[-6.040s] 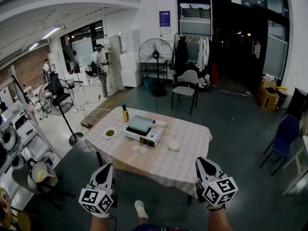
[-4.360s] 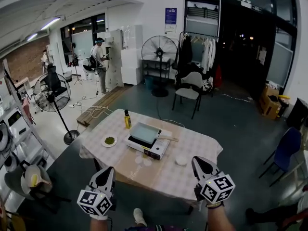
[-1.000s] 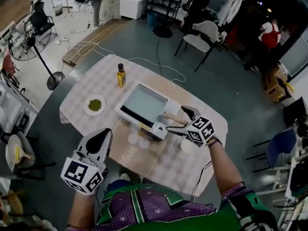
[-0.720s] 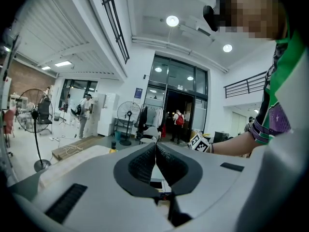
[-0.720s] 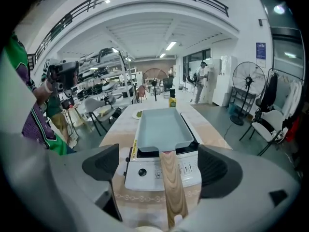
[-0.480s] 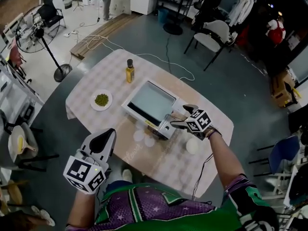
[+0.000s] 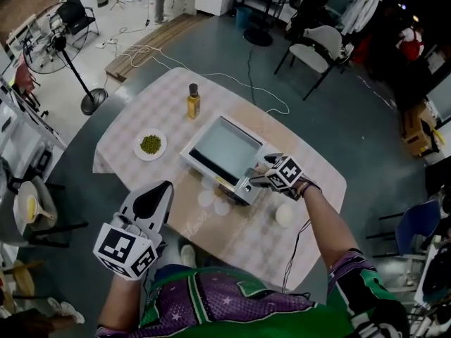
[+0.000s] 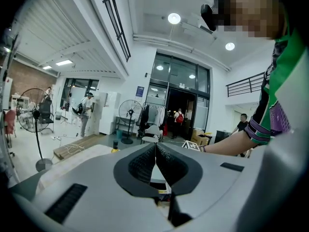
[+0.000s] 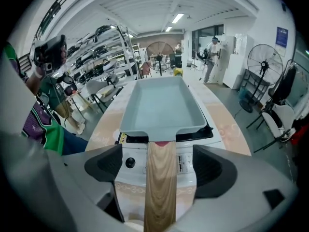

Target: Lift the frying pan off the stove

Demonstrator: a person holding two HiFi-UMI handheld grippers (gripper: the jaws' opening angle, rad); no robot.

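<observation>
Frying pan's handle between right gripper jaws (apart, just closing); left gripper together; green food on plate.

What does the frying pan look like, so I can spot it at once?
On the checked table, a white stove sits mid-cloth, and the frying pan lies on top. It is the only rectangular, pale grey-blue tray with a wooden handle.

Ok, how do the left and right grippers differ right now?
Jaws: the left gripper has its jaws together with nothing between them. The right gripper has its jaws apart; they have just been closing, with the wooden handle of the frying pan between them, untouched.
Place: the right gripper is over the table at the stove; the left gripper is held off the table's near edge.
Shared: both carry marker cubes.
</observation>
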